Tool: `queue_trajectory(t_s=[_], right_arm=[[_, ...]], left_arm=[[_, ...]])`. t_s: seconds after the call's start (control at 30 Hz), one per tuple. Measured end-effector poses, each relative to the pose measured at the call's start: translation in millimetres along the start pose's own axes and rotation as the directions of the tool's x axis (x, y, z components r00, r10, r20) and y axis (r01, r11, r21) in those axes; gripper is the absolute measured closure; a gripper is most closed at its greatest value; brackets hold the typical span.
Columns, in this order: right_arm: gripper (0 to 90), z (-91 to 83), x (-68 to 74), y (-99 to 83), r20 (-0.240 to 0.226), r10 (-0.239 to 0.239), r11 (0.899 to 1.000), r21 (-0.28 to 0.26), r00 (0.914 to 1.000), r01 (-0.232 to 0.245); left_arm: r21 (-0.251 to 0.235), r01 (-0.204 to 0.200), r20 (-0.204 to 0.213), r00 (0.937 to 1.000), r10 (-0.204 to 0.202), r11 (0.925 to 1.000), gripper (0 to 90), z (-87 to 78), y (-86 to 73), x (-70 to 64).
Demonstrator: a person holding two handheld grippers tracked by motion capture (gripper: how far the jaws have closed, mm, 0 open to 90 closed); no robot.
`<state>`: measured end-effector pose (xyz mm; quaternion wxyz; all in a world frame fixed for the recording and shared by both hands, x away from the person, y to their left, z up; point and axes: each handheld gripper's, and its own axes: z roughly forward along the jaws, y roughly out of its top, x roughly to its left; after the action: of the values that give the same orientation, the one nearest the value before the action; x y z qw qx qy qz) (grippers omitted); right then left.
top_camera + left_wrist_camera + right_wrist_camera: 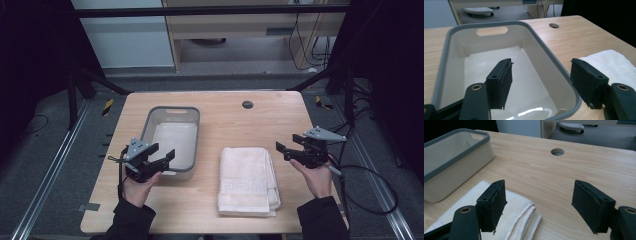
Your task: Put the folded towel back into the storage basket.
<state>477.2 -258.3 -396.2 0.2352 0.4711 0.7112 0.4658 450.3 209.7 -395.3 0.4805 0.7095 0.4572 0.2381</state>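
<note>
On the wooden tabletop a grey-rimmed bin sits left of centre, with a folded white towel just to its right and nearer the person. The left tongs hang wide and empty at the bin's near rim. The right tongs hover wide and empty beside the towel's right edge, holding nothing

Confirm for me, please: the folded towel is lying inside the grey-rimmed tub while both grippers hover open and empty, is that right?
Not quite: the folded towel lies on the table beside the tub, which is empty, as the high view shows. The left gripper and right gripper are open and empty.
</note>
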Motion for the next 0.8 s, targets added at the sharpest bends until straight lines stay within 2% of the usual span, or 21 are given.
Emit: queue_trajectory(t_s=[0.17, 0.43, 0.8], right_arm=[[29.8, 3.6, 3.4, 0.3, -0.019, -0.003, 1.0, 0.003, 0.9998, 0.003], [31.0, 9.5, 9.9, -3.4, -0.051, -0.017, 1.0, 0.025, 0.9985, 0.018], [32.7, 17.5, 18.3, -5.8, -0.084, -0.008, 0.999, 0.037, 0.9965, 0.011]], left_arm=[[0.008, -0.007, 0.032, 0.9995, 0.007, 0.9999, 34.1, 7.7, -0.2, -13.2], [0.028, -0.042, 0.082, 0.9958, 0.04, 0.9987, 33.8, 16.2, -2.9, -35.9], [0.058, -0.075, 0.119, 0.9906, 0.067, 0.9955, 34.1, 27.4, -12.8, -57.4]])
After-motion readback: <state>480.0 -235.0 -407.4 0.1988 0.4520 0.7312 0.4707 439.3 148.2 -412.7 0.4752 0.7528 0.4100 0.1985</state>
